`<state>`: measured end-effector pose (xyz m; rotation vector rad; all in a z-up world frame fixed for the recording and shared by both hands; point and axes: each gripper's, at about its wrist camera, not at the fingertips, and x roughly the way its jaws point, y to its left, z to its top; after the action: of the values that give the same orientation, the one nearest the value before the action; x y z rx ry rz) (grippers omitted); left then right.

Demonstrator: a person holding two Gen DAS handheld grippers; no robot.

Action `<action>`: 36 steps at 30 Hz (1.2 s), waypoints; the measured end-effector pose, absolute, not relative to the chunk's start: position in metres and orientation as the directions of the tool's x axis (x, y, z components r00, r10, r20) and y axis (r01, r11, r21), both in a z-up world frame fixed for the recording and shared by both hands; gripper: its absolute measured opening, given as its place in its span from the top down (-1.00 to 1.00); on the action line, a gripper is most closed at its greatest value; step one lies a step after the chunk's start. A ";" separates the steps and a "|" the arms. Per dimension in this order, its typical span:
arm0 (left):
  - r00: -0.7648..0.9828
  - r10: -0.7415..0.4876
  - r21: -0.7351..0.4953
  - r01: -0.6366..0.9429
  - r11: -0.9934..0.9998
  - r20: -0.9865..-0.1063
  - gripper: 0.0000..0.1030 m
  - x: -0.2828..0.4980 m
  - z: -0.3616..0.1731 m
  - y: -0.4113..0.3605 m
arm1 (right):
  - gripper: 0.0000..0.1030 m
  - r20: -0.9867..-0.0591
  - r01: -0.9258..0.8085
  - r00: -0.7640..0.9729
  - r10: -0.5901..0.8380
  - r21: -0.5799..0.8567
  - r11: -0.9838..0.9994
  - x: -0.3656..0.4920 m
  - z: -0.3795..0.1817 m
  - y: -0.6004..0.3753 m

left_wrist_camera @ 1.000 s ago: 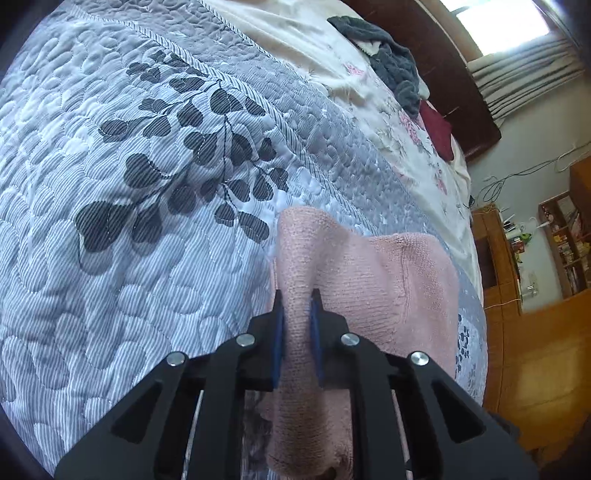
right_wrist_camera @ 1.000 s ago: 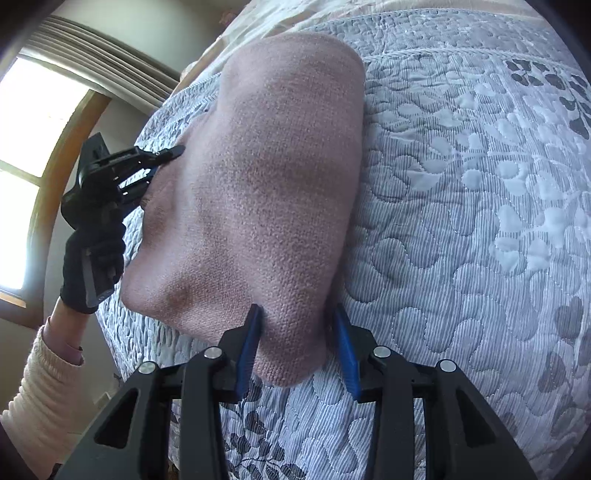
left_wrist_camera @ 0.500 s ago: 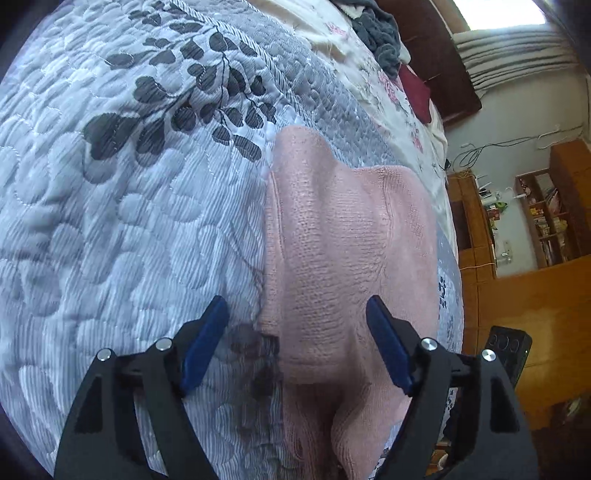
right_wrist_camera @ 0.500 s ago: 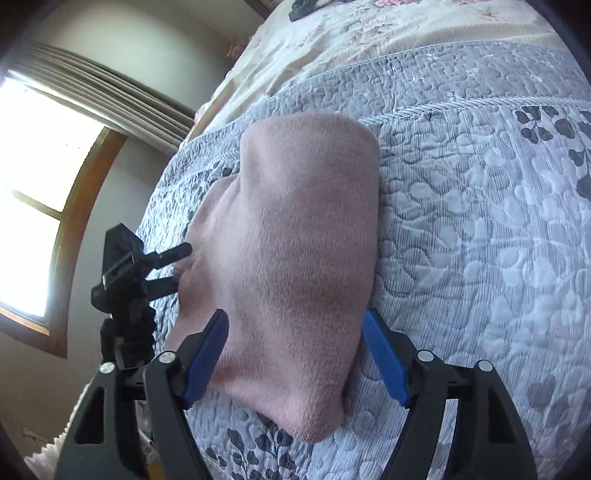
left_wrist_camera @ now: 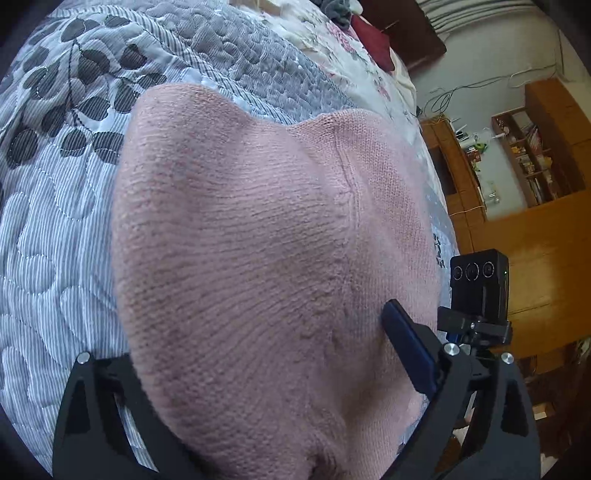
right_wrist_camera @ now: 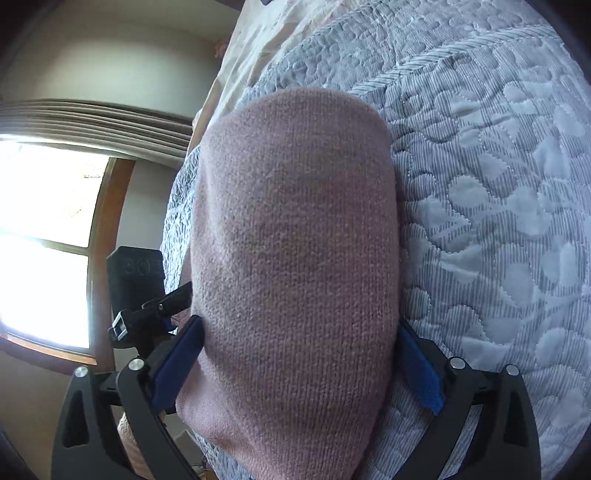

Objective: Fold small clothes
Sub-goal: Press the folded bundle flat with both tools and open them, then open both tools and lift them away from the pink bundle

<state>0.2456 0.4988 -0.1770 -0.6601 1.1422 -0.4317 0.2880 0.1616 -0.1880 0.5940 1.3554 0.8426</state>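
A pink knitted garment [left_wrist_camera: 258,229] lies folded on the grey quilted bedspread [left_wrist_camera: 55,229] and fills the middle of both views. My left gripper [left_wrist_camera: 258,354] is open wide and straddles the garment's near end; its right blue pad [left_wrist_camera: 406,354] shows, while the left pad is hidden behind the knit. My right gripper [right_wrist_camera: 299,358] is open too, and the garment [right_wrist_camera: 295,240] bulges between its blue pads [right_wrist_camera: 177,362]. Each view catches the other gripper at the garment's side: the right one [left_wrist_camera: 478,295] and the left one [right_wrist_camera: 140,295].
The quilt [right_wrist_camera: 498,184] carries a dark leaf print [left_wrist_camera: 85,92]. Beyond it lie a cream floral sheet [left_wrist_camera: 332,33], a dark red cushion [left_wrist_camera: 373,37] and a dark headboard. Wooden cabinets and shelves [left_wrist_camera: 535,155] stand to the right. A bright window [right_wrist_camera: 44,240] is at the bed's edge.
Both grippers opened and let go of the pink garment, which now rests on the quilt. Both have since moved in closer, so the garment fills each view between the spread fingers.
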 end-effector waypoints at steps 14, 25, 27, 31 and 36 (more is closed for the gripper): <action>0.478 -0.716 -0.791 0.068 0.608 -0.509 0.21 0.203 -0.131 0.458 | -0.12 -0.563 -0.275 0.098 0.820 0.777 0.566 0.245 -0.126 0.088; 0.404 -0.792 -0.812 0.172 0.558 -0.458 0.21 0.174 -0.098 0.332 | -0.13 -0.603 -0.260 0.156 0.782 0.739 0.622 0.181 -0.077 -0.044; 0.379 -0.795 -0.809 0.168 0.563 -0.474 0.21 0.172 -0.106 0.311 | -0.13 -0.616 -0.243 0.159 0.771 0.733 0.636 0.174 -0.083 -0.064; 0.352 -0.768 -0.780 0.143 0.609 -0.535 0.21 0.173 -0.132 0.284 | -0.13 -0.646 -0.180 0.156 0.747 0.726 0.664 0.169 -0.110 -0.089; 0.347 -0.731 -0.763 0.065 0.644 -0.588 0.26 0.177 -0.177 0.284 | -0.19 -0.613 -0.095 0.158 0.774 0.770 0.630 0.165 -0.155 -0.106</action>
<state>0.1773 0.2840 -0.1769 -0.7180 1.1062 -0.5783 0.1654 -0.1060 -0.1549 0.6631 1.2691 0.6909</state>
